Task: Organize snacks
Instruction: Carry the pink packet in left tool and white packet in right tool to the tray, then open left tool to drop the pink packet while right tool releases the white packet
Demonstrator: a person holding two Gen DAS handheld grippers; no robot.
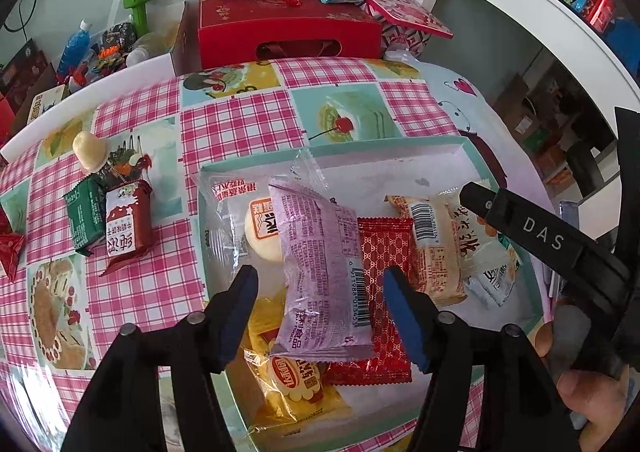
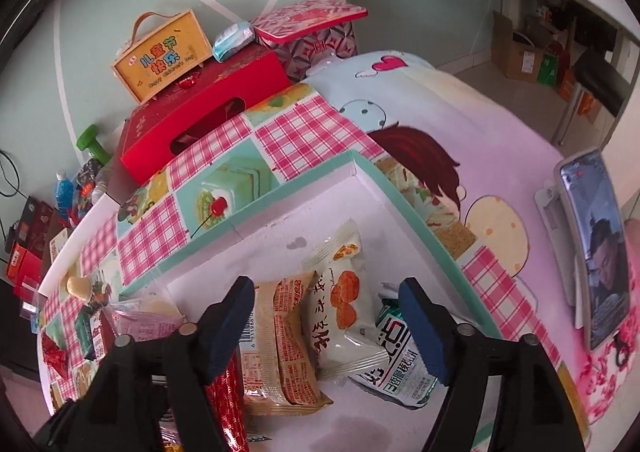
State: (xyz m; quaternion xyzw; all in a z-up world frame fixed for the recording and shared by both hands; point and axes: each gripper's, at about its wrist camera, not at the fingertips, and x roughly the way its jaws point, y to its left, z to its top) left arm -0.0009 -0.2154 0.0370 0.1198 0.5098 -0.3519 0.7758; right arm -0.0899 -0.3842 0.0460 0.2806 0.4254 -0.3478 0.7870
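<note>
Inside tray (image 1: 460, 150): seven snack packets (image 1: 324, 272); both hand-held grippers (image 1: 322, 316) (image 2: 328, 326) released, gripping nothing.

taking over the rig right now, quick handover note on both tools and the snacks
Left tool: open, straddling the purple snack packet without gripping it.
Right tool: open above the beige biscuit packet and white packet with orange print, holding nothing.
Done: about seven packets lie in the shallow white tray with the teal rim.
Left: green packet, brown-red packet and pale round sweet remain on the pink checked tablecloth, outside the tray.
</note>
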